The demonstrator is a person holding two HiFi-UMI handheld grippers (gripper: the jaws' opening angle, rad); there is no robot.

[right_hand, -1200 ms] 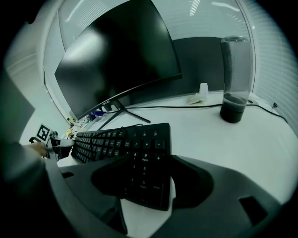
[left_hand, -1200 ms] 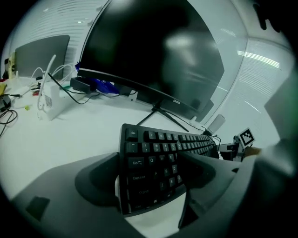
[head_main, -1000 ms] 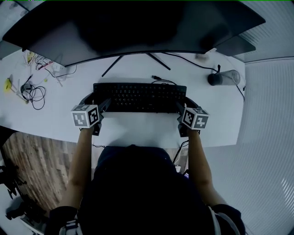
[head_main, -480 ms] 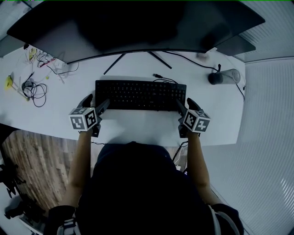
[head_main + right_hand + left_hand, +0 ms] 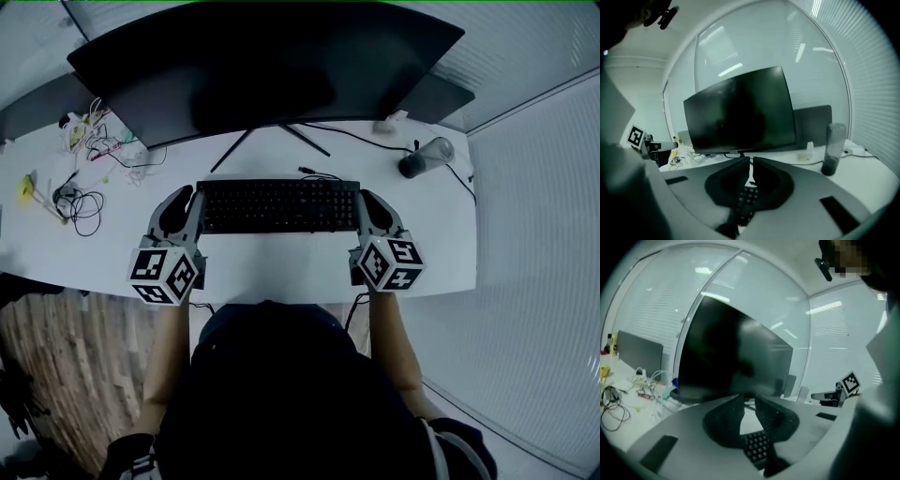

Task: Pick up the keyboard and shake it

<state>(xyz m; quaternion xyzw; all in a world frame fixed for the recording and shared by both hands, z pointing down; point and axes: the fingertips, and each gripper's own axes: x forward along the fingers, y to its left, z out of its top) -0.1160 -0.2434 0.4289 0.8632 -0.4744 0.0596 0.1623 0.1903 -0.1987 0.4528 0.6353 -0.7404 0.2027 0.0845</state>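
A black keyboard [image 5: 278, 206] lies crosswise in front of the monitor, above the white desk [image 5: 281, 258]. My left gripper [image 5: 187, 202] is at its left end and my right gripper [image 5: 370, 208] at its right end. Both pairs of jaws are closing, and each has an end of the keyboard between its pads. In the left gripper view the keys [image 5: 757, 448] show low between the nearly closed jaws of the left gripper [image 5: 749, 401]. In the right gripper view the keys [image 5: 745, 201] sit the same way under the right gripper [image 5: 751, 161]. Whether the keyboard is off the desk I cannot tell.
A wide dark monitor [image 5: 262, 66] on a splayed stand stands just behind the keyboard. Tangled cables and small items [image 5: 80, 187] lie at the desk's left. A dark tumbler [image 5: 419, 157] stands at the back right. The keyboard's cable [image 5: 314, 173] runs backward. The desk's front edge is near my body.
Both grippers were open at the keyboard's front corners. Now they sit at its two ends with the jaws drawn in on it. The head view has shifted.
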